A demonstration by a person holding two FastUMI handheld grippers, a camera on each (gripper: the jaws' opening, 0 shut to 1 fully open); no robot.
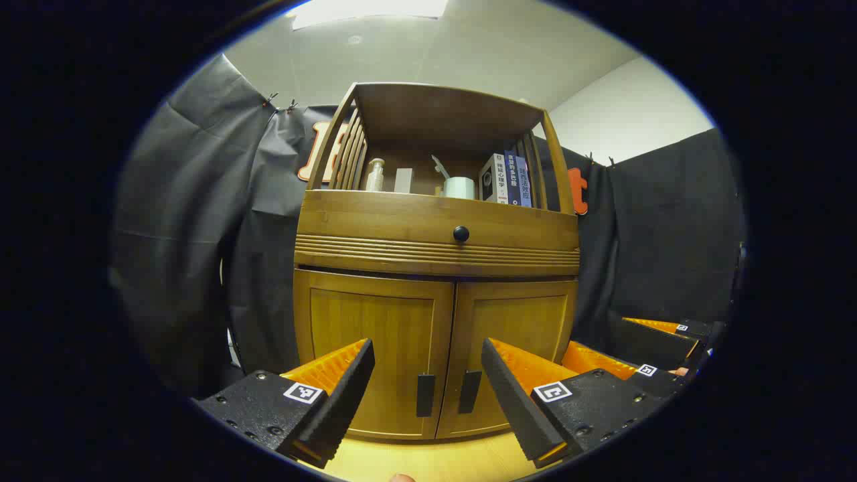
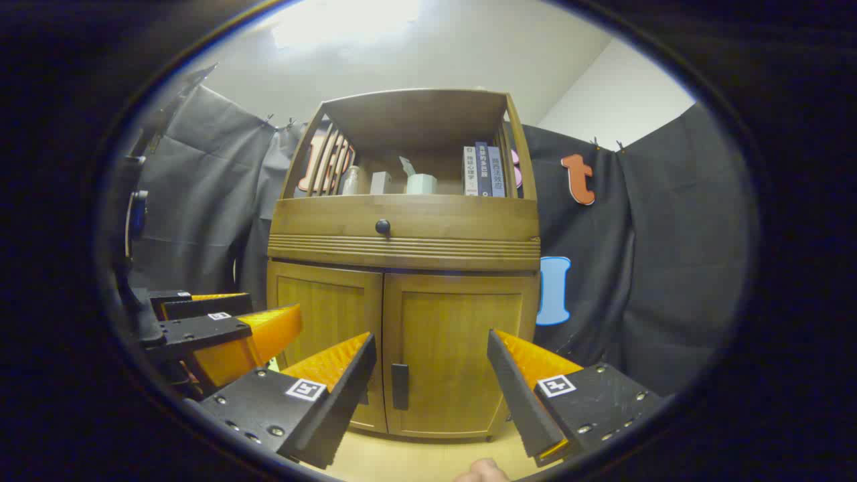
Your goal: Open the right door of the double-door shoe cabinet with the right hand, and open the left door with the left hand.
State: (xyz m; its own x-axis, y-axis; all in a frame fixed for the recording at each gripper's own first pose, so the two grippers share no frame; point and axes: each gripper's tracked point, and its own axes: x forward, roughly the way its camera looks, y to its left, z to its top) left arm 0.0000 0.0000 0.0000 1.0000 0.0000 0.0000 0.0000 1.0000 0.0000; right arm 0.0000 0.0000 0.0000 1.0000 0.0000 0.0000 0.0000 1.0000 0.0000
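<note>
Cabinet: ahead, on wood floor, both doors closed | left gripper: fingers apart, near left door, not touching | right gripper: fingers apart, before right door | left handle partly hidden by finger.

Open floor fronts both shut doors; nothing apparently blocks them.
</note>
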